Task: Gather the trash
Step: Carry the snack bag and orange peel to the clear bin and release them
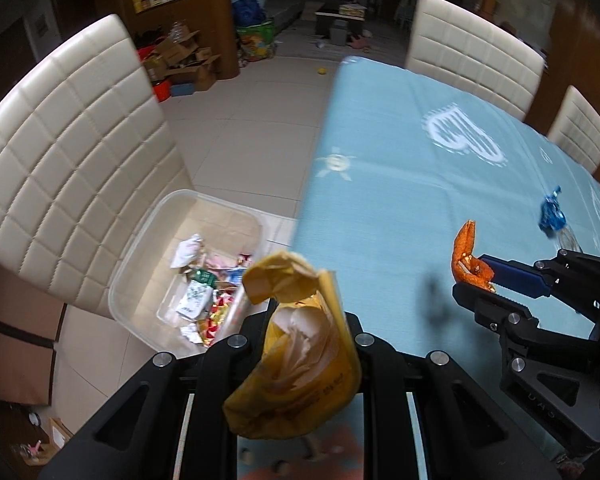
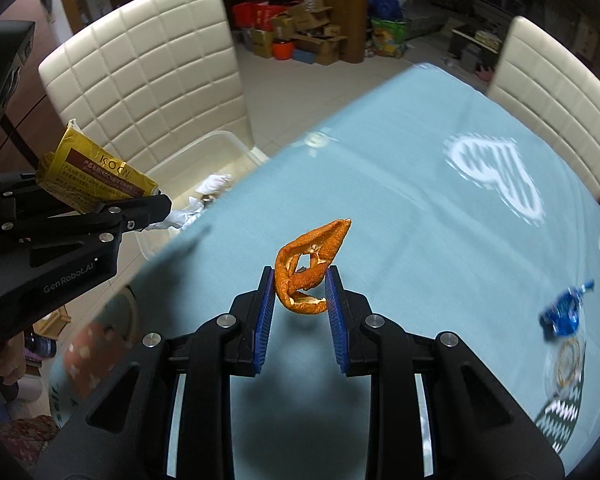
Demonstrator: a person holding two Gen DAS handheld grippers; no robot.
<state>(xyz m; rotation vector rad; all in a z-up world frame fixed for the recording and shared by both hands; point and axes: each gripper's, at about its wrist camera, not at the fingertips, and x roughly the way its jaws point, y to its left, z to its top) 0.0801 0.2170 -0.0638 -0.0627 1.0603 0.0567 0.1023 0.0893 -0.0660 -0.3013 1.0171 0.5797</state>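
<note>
Carrying two pieces of trash at once now, I've got my left gripper (image 1: 300, 320) pinching a crumpled yellow wrapper (image 1: 296, 356), the packet bulging up between the fingers because I caught it by its middle. It hangs right at the tabletop (image 1: 400, 168) edge, with the clear plastic bin (image 1: 140, 264) down on the floor at about ten o'clock from the wrapper in the left wrist view. The bin sits against the cream chair (image 1: 68, 152), tucked just off the table corner, so a short swing outward should put the wrapper over it. It already holds a heap of papers and wrappers. My right gripper (image 2: 300, 292) is squeezed onto a curled orange peel (image 2: 308, 268), the blue pads biting its sides while the tip pokes up toward one o'clock; the peel is lifted clear of the blue cloth, which I judge from the shadow beneath it. From the right wrist view the bin lies at ten o'clock, beyond the left gripper, so the peel has farther to travel. One item remains on the tabletop: a blue candy wrapper (image 2: 564, 308) at three o'clock of the peel, well apart from it. My guess is the wrapper drops first, then the peel.
</note>
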